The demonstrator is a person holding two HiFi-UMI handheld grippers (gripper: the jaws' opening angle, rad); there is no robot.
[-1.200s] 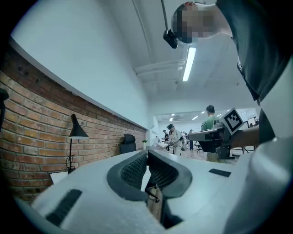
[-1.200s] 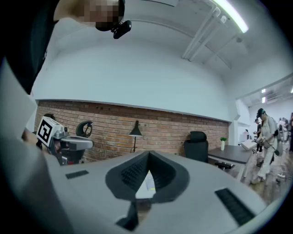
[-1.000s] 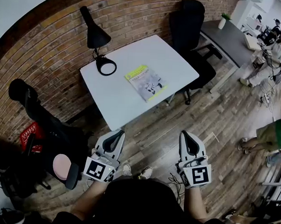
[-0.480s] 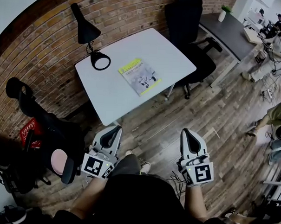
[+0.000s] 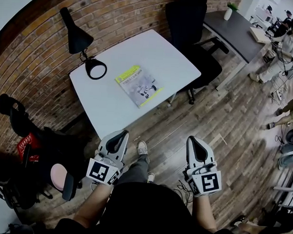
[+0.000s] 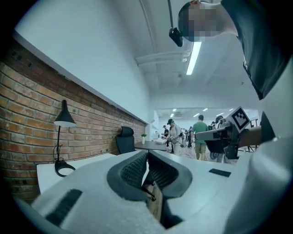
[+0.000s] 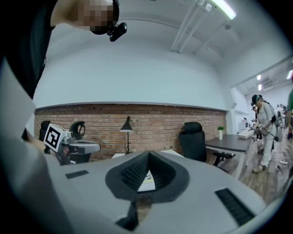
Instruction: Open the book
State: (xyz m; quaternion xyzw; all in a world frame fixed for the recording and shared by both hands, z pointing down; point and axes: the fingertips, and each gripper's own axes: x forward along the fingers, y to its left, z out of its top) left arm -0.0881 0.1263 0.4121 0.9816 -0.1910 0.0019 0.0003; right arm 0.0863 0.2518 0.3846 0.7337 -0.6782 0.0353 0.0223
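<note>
The closed book (image 5: 138,85), with a yellow-green and white cover, lies flat near the middle of the white table (image 5: 108,105). Both grippers are held level in front of the person, short of the table's near corner and apart from the book. My left gripper (image 5: 123,133) is shut and holds nothing; its ribbed pads (image 6: 132,171) meet at the tips. The right gripper (image 5: 190,139) is also shut and empty. A strip of the book (image 7: 147,181) shows through the hollow behind the right gripper's shut tips.
A black desk lamp (image 5: 85,52) stands on the table's far left corner by the brick wall. A black office chair (image 5: 191,31) sits behind the table, with a dark desk (image 5: 235,31) to its right. Another chair (image 5: 48,153) stands at left. People (image 5: 285,47) stand far right.
The person has stepped toward the table: table, book and lamp have slid left and down in the head view. Both grippers stay shut in front of the body.
</note>
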